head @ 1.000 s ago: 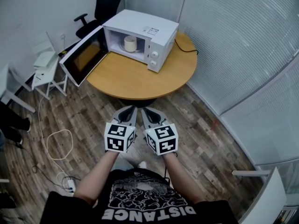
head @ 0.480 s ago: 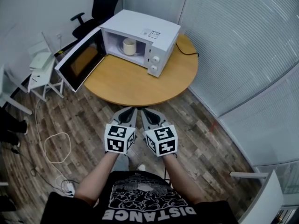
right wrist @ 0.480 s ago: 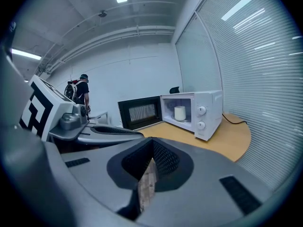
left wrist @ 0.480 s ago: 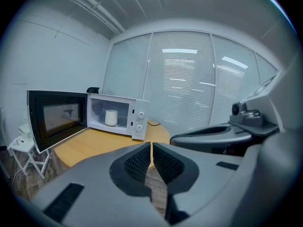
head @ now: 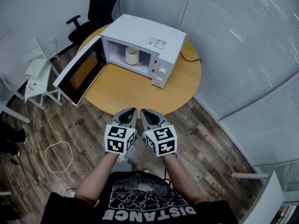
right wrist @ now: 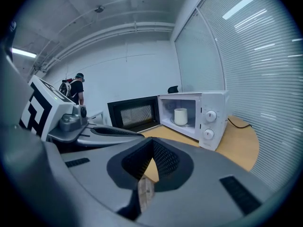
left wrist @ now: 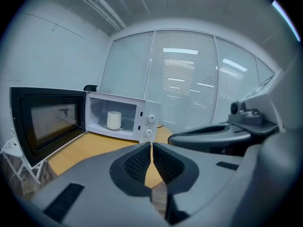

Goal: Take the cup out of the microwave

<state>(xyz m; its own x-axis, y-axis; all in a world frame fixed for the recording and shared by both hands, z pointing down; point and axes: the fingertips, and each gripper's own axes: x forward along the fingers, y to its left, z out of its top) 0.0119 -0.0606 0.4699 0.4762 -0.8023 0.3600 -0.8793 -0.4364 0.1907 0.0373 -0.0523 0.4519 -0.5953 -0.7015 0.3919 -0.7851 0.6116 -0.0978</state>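
A cream cup (head: 132, 55) stands upright inside a white microwave (head: 154, 41) whose door (head: 78, 72) hangs wide open to the left. The microwave sits on a round wooden table (head: 126, 90). My left gripper (head: 132, 111) and right gripper (head: 144, 111) are side by side just short of the table's near edge, both shut with nothing in them. The cup (left wrist: 113, 120) shows far ahead in the left gripper view, well beyond the left gripper (left wrist: 151, 146). In the right gripper view the cup (right wrist: 181, 116) also stands far past the right gripper (right wrist: 153, 142).
A black office chair (head: 96, 10) stands behind the table. A white folding stool (head: 39, 73) is at the left near the open door. A white cable (head: 58, 153) lies on the wooden floor. Glass walls with blinds run along the right. A person (right wrist: 75, 89) stands far off.
Both grippers have moved forward together toward the table, which now lies closer to them. Their jaws have stayed shut.
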